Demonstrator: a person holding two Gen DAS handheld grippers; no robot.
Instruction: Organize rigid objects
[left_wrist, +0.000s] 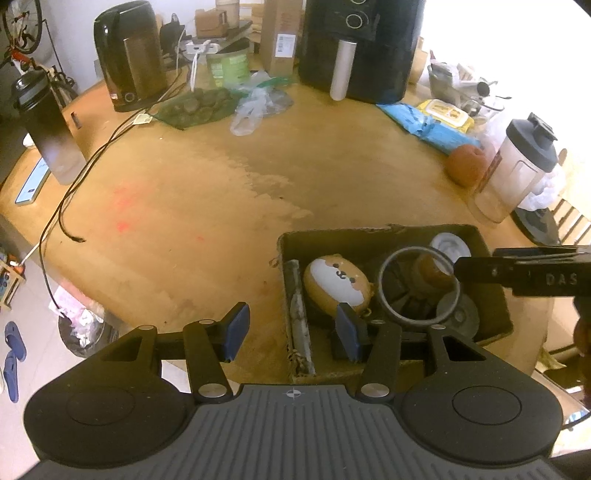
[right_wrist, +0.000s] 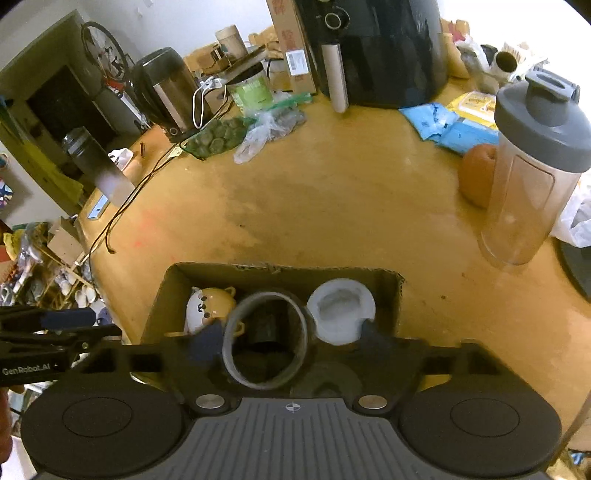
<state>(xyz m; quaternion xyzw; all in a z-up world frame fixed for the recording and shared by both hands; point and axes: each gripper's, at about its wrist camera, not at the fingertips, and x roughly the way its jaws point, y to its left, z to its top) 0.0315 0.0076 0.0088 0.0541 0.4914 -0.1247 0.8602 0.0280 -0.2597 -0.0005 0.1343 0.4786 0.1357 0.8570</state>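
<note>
A cardboard box sits on the wooden table at the near right; it also shows in the right wrist view. In it lie a shiba-dog toy, a white round lid and dark parts. A grey ring hangs over the box; in the right wrist view the ring sits between my right gripper's wide-apart fingers. My left gripper is open and empty at the box's left wall.
A clear shaker bottle and an orange stand right of the box. At the back are a black air fryer, a kettle, bags and a loose cable. A dark flask stands far left.
</note>
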